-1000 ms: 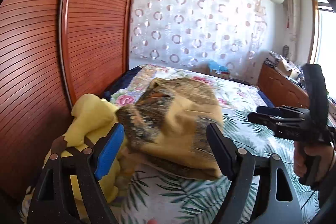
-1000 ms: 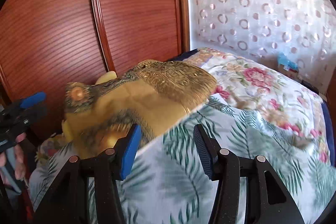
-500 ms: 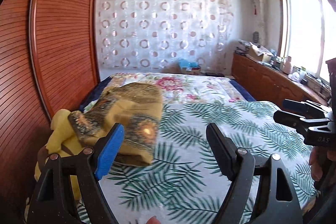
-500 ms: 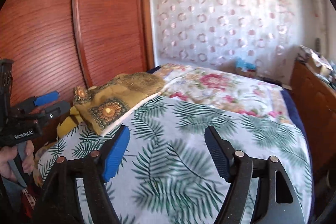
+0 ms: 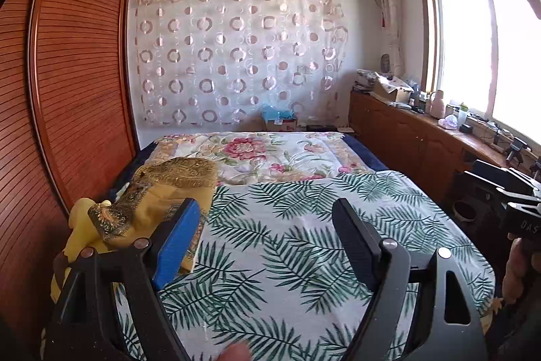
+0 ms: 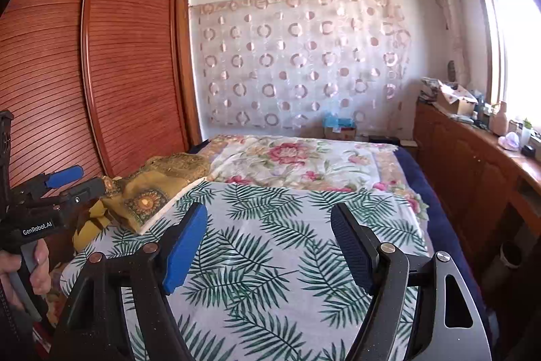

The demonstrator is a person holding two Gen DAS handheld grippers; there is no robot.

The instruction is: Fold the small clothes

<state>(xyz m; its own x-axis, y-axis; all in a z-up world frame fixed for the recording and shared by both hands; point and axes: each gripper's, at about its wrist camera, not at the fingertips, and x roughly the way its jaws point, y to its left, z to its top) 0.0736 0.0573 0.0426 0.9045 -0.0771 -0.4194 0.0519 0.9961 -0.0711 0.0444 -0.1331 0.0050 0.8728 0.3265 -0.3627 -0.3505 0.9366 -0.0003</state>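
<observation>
A folded mustard-gold patterned garment (image 5: 162,192) lies on the left side of the bed, partly resting on a crumpled yellow garment (image 5: 79,222). My left gripper (image 5: 265,208) is open and empty, hovering over the palm-leaf sheet (image 5: 304,225) just right of the folded piece. My right gripper (image 6: 268,212) is also open with nothing between its fingers, above the middle of the sheet. In the right wrist view the folded garment (image 6: 159,181) sits far left, with the left gripper (image 6: 91,178) and a hand beside it. The right gripper (image 5: 470,172) shows at the left wrist view's right edge.
A slatted wooden wardrobe (image 5: 67,90) stands along the bed's left side. A floral quilt (image 5: 257,151) covers the far half of the bed. Low wooden cabinets (image 5: 405,137) with clutter on top run under the window on the right.
Both grippers have drawn back and risen away from the folded garment, which stays at the bed's left side. The right gripper's jaws have widened.
</observation>
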